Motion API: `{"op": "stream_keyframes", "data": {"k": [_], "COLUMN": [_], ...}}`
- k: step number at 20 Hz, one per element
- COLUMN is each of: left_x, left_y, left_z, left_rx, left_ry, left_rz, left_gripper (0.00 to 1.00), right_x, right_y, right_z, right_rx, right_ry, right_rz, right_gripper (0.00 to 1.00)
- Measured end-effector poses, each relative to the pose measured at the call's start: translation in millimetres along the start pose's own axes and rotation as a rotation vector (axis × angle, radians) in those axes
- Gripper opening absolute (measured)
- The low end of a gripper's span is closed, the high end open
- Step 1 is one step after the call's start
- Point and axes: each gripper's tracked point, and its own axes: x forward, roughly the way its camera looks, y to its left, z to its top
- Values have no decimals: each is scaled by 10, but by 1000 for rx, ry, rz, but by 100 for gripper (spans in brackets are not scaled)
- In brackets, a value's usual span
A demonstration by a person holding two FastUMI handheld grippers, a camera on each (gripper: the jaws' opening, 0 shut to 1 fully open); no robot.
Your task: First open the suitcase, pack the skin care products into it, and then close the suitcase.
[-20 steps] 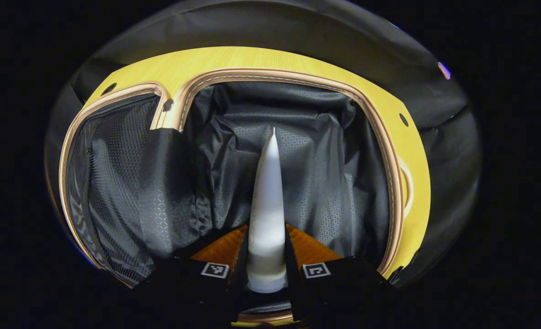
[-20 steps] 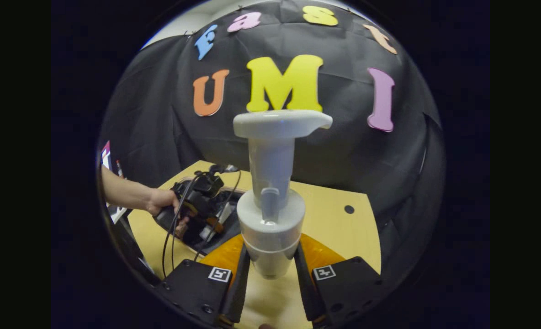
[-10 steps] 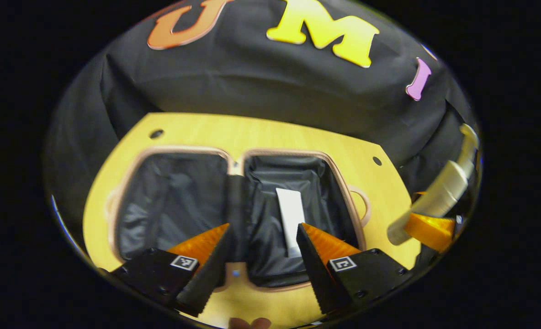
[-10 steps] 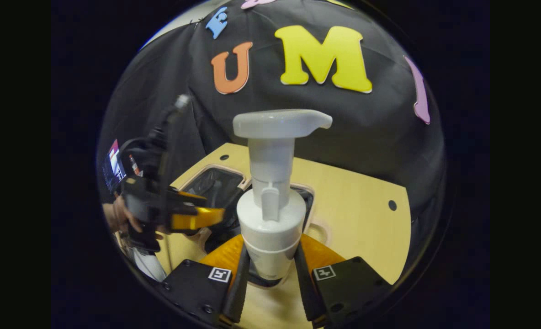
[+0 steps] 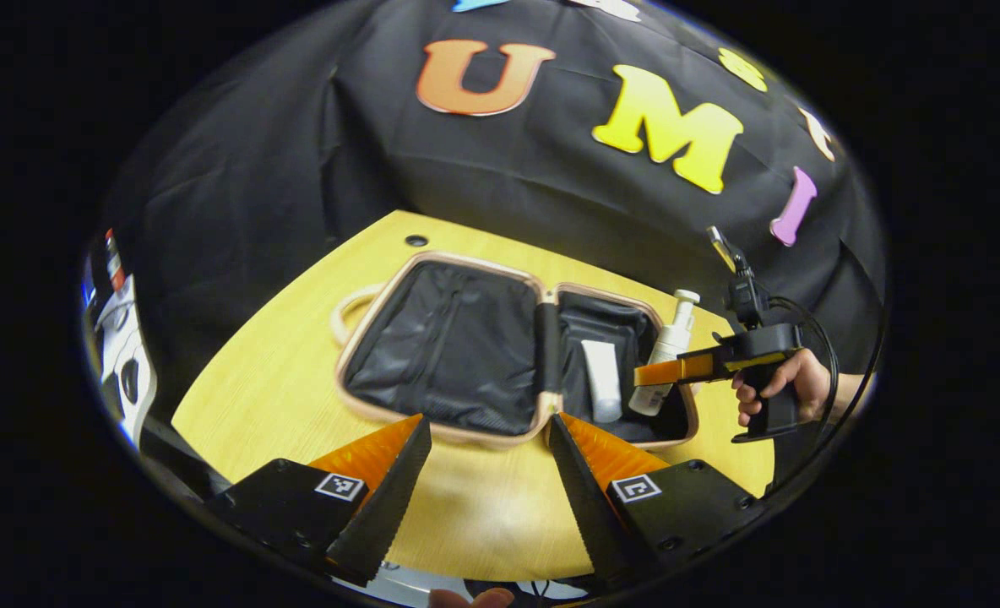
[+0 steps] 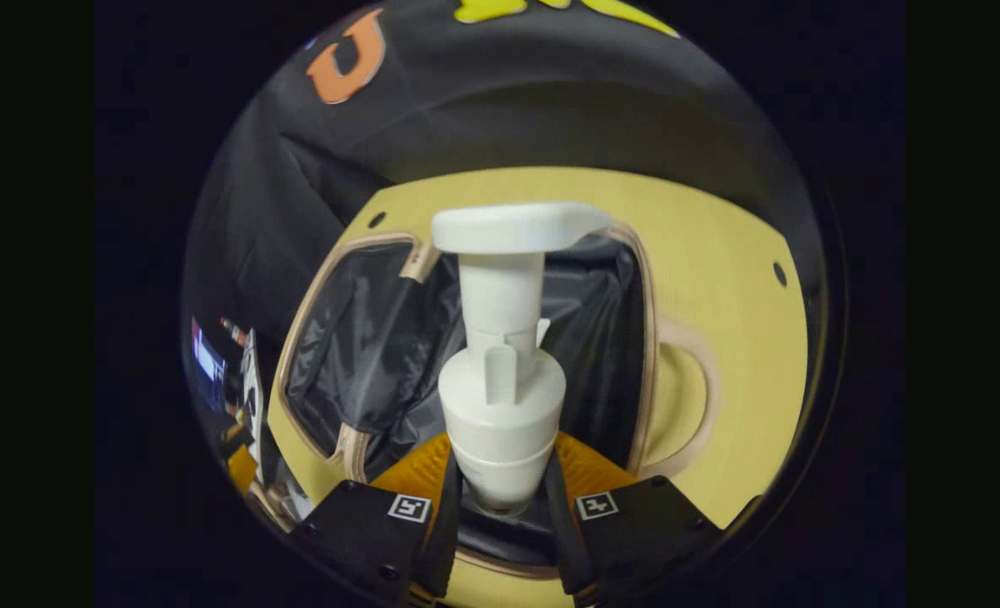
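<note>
Suitcase (image 5: pixel 458 346): small, dark-lined, tan-trimmed, lying fully open and flat on the yellow wooden table (image 5: pixel 280 380); two halves side by side, joined at a central hinge strip; a loop handle at each outer end.

White tube (image 5: pixel 603 382): lying flat in the right-hand half of the case as seen in the left gripper view, on the dark lining.

Pump bottle (image 6: pixel 500 338): white, with a flat dispenser head; held at its lower body between both fingers of the right gripper (image 6: pixel 500 515), which press on it from either side. In the left gripper view the bottle (image 5: pixel 665 350) stands roughly upright over the same half as the tube, just beside it; whether its base touches the lining is hard to tell from this angle. A hand (image 5: pixel 774 384) grips the right gripper's handle at the table's edge.

Left gripper (image 5: pixel 487 473): fingers spread wide apart, nothing between them, held above the near table edge in front of the case
</note>
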Motion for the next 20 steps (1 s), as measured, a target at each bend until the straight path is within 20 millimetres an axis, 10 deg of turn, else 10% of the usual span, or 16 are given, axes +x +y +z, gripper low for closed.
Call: {"op": "stream_keyframes", "data": {"k": [8, 12, 20], "left_x": [-771, -680, -360], "left_y": [592, 707, 993], "left_z": [173, 282, 633], "left_rx": [-124, -120, -228], "left_ry": [-84, -114, -262], "left_rz": [17, 15, -102], "left_gripper": [90, 91, 91], "right_x": [412, 380, -565], "right_y": [-299, -266, -261], "right_z": [-20, 36, 238], "right_rx": [213, 219, -70], "right_ry": [156, 130, -161], "right_rz": [-211, -209, -255], "right_gripper": [46, 52, 79]}}
